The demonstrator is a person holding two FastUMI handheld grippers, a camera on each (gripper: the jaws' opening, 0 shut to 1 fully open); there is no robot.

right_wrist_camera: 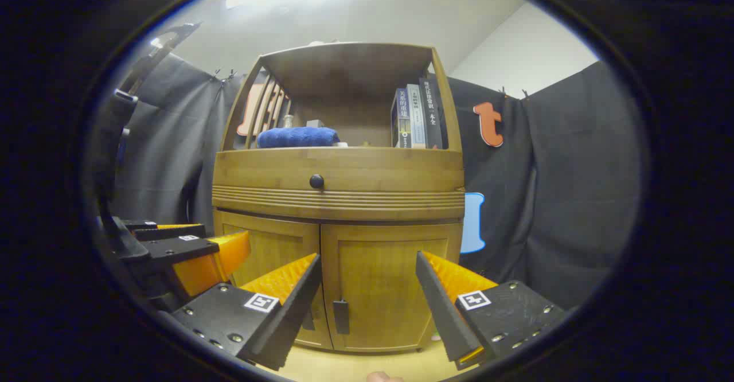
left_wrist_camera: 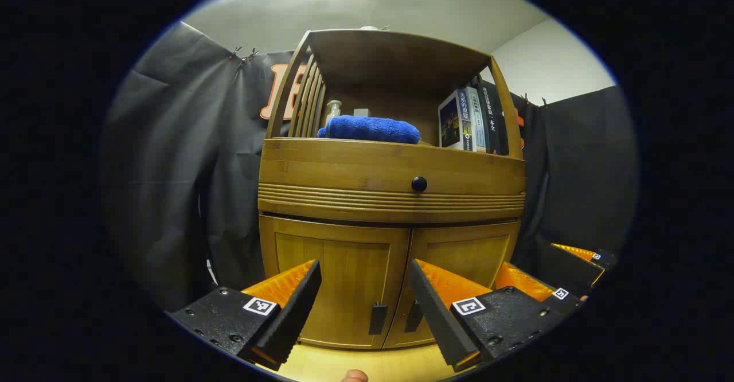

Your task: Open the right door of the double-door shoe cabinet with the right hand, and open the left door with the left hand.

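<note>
While both doors of the shoe cabinet (right_wrist_camera: 338,198) are shut, the main risk I see is grabbing the wrong pull. The two dark handles sit just beside each other at the centre seam, low down. The right door's handle (right_wrist_camera: 341,316) lies between my right gripper's (right_wrist_camera: 367,290) fingers in the right gripper view, and the left door's handle (left_wrist_camera: 378,318) sits between my left gripper's (left_wrist_camera: 364,290) fingers in the left gripper view, but the right door's pull is close by there too. If I drift sideways on the approach, a finger could catch the neighbouring handle or jam into the seam. A shallow bite on such a slim pull could also slip off when I swing the door (I can't tell how stiff the hinges are). With my two tools side by side, the opening doors might knock the other gripper.

Both of my grippers are spread wide apart, holding nothing and touching nothing, with the cabinet a little way ahead of them. Its right door (right_wrist_camera: 384,284) and left door (left_wrist_camera: 338,290) stand below the drawer with its round knob (left_wrist_camera: 419,184). On the shelf above lie a folded blue towel (left_wrist_camera: 370,128) and a row of books (left_wrist_camera: 467,119).
</note>
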